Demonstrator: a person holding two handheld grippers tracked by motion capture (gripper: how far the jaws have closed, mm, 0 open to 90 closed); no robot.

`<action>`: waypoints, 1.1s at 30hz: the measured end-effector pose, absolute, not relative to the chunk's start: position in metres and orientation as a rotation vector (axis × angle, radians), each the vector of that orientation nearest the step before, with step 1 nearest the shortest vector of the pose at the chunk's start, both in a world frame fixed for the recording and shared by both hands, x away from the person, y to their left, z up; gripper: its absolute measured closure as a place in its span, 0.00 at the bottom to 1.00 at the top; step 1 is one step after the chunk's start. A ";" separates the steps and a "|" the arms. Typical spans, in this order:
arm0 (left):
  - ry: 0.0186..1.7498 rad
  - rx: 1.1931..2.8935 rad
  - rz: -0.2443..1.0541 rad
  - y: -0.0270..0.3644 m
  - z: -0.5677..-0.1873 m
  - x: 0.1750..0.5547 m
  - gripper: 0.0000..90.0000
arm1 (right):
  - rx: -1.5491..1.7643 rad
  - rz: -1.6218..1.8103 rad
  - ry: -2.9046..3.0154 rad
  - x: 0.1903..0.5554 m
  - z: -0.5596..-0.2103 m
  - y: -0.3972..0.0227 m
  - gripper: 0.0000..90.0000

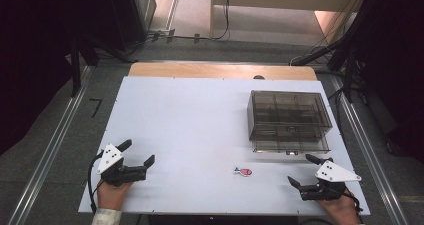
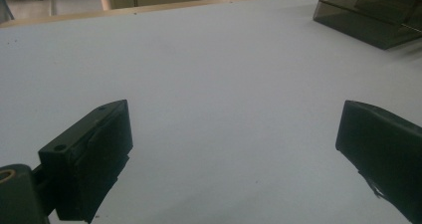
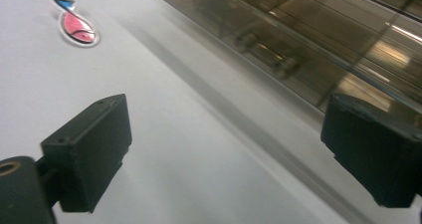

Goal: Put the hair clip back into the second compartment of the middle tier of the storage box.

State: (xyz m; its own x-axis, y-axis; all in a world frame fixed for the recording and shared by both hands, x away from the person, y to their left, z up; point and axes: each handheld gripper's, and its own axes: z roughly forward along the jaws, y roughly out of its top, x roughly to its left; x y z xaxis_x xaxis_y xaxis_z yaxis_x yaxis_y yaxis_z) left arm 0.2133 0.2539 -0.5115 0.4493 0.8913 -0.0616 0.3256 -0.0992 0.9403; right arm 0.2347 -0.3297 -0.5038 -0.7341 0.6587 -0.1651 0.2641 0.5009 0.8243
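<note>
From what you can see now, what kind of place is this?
Probably a lab or recording workspace: a white table on grey carpet, cables on the floor behind, and dark stands beside the table.

Left tool with jaws spread wide over white table, smoky clear box at far right corner

Worktop is carrying a compartment box sitting at the far right. A fish-shaped sticker is lying flat on the worktop, near of the box and slightly left of its near-left corner, apart from it. Left gripper is sitting at the near-left corner, right gripper at the near-right, just near of the box; the sticker is lying between them, closer to the right one.
</note>
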 end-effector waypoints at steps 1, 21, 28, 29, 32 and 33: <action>1.070 1.657 0.679 0.254 -0.511 0.213 0.02 | 0.745 1.139 2.291 0.234 -0.504 -0.327 0.06; 1.070 1.657 0.680 0.254 -0.511 0.213 0.02 | 0.601 1.072 2.382 0.235 -0.505 -0.288 0.12; 1.071 1.658 0.678 0.254 -0.511 0.213 0.02 | 0.567 1.006 2.408 0.237 -0.510 -0.276 0.15; 1.071 1.659 0.678 0.254 -0.511 0.213 0.02 | 0.567 1.005 2.411 0.237 -0.511 -0.275 0.15; 1.070 1.659 0.677 0.254 -0.512 0.214 0.02 | 0.550 1.016 2.408 0.236 -0.509 -0.270 0.19; 1.071 1.659 0.680 0.253 -0.512 0.214 0.02 | 0.546 1.020 2.409 0.236 -0.509 -0.267 0.20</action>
